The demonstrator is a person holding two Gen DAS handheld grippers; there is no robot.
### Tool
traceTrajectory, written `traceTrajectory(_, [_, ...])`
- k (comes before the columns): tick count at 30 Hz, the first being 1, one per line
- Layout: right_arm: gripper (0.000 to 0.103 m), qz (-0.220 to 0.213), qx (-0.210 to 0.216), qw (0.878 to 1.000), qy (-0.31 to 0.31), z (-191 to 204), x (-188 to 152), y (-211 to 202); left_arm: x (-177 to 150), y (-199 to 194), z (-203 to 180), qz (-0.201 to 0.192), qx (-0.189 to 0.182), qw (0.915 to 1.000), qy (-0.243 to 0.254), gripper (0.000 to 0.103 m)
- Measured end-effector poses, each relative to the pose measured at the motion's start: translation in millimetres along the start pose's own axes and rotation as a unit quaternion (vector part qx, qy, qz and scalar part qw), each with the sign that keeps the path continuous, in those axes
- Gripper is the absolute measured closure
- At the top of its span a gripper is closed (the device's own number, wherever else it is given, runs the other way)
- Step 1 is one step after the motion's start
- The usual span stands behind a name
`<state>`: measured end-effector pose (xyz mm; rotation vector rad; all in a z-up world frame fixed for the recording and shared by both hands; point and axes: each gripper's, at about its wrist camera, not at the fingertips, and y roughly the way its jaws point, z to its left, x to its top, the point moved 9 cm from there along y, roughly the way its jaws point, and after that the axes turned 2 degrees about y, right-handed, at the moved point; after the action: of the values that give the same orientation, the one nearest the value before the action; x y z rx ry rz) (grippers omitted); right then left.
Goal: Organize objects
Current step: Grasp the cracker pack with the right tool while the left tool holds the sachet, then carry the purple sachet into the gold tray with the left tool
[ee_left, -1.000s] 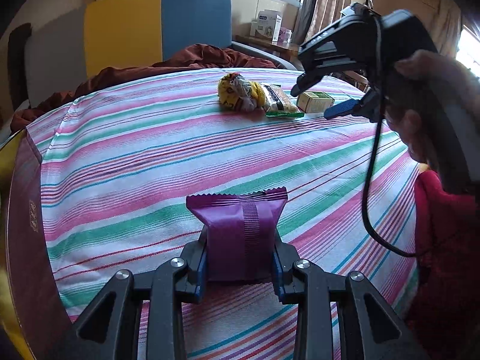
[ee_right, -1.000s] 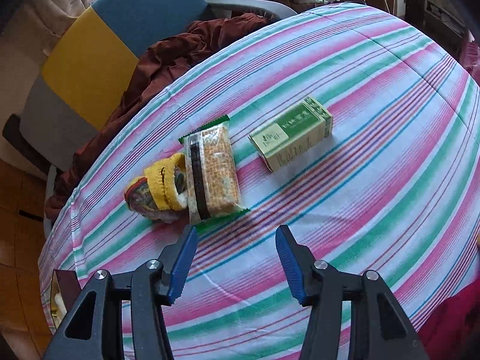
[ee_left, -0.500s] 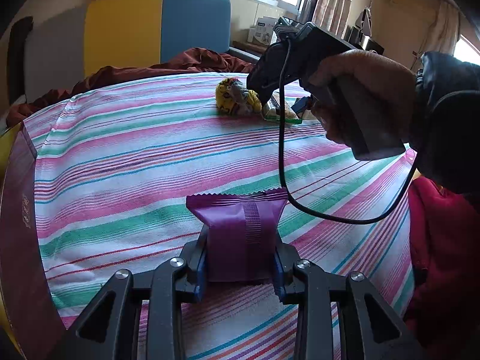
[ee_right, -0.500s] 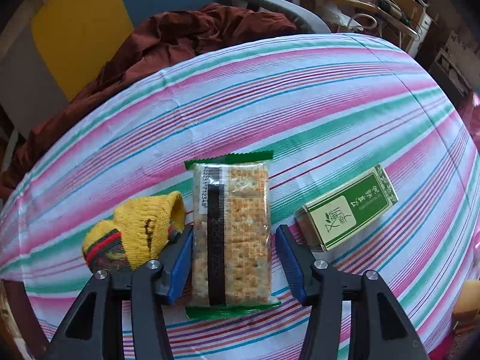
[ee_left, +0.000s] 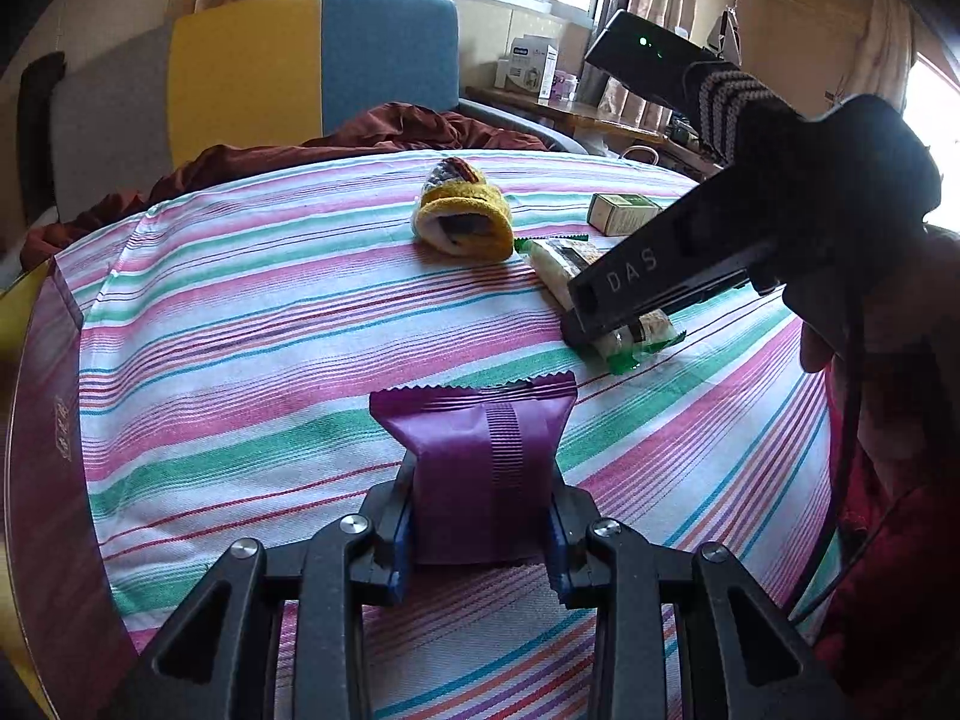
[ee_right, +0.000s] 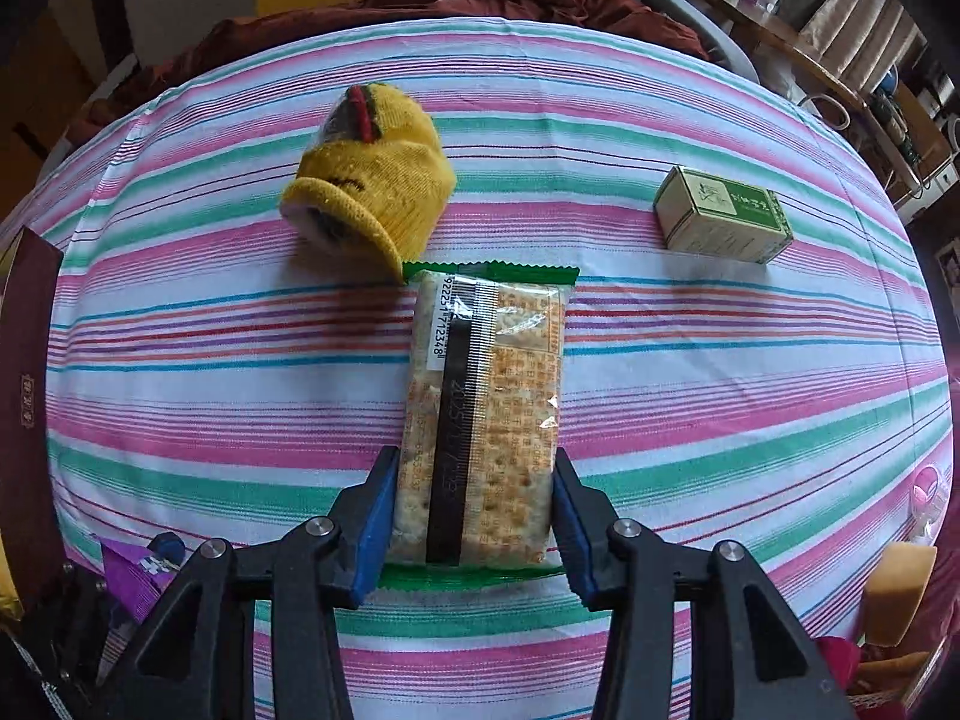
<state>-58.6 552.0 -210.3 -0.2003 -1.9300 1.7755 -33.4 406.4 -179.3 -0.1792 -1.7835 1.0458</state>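
Note:
My left gripper (ee_left: pixel 478 534) is shut on a purple snack packet (ee_left: pixel 480 444), held upright just above the striped tablecloth (ee_left: pixel 240 360). A clear cracker pack with green ends (ee_right: pixel 486 372) lies lengthwise on the cloth. My right gripper (ee_right: pixel 474 510) points steeply down over its near end, jaws closing, and the blue pads (ee_right: pixel 375 516) touch both long sides. In the left wrist view the right gripper (ee_left: pixel 591 324) covers the cracker pack (ee_left: pixel 561 261). A rolled yellow sock (ee_right: pixel 372 180) and a green box (ee_right: pixel 720 216) lie beyond.
A dark red box (ee_left: pixel 42 450) stands along the table's left edge. A yellow and blue chair (ee_left: pixel 312 60) with brown cloth (ee_left: pixel 360 132) is behind the table. A person's hand (ee_left: pixel 870 312) holds the right gripper. A yellow block (ee_right: pixel 897 591) sits at the lower right.
The right gripper swung over and down onto the cracker pack, rolling until the pack lines up between its jaws, which have narrowed onto it. The left gripper and purple packet stayed put.

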Motion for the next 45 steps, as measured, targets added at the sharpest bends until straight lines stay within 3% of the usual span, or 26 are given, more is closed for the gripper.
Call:
traceTrajectory(4, [0.055,0.0,0.012,1.0,0.012,-5,1,4,0,2,0,0.001,0.001,1.0,0.002,0.069])
traceTrajectory(28, [0.054,-0.021,-0.004,1.0,-0.015,3,-3,7,-4,-6,-3,0.008,0.021,0.9996,0.018,0.069])
traceTrajectory(32, [0.054,-0.025,-0.002,1.0,-0.017,2,-3,9,-6,-9,-5,0.018,0.038,0.9987,0.029,0.069])
traceTrajectory(38, [0.054,-0.028,-0.001,0.999,-0.019,-1,-1,6,-10,-25,-6,0.031,0.051,0.998,0.022,0.07])
traceTrajectory(45, [0.054,-0.032,-0.003,0.999,-0.022,2,2,9,10,-65,-3,0.0,0.059,0.9982,0.003,0.07])
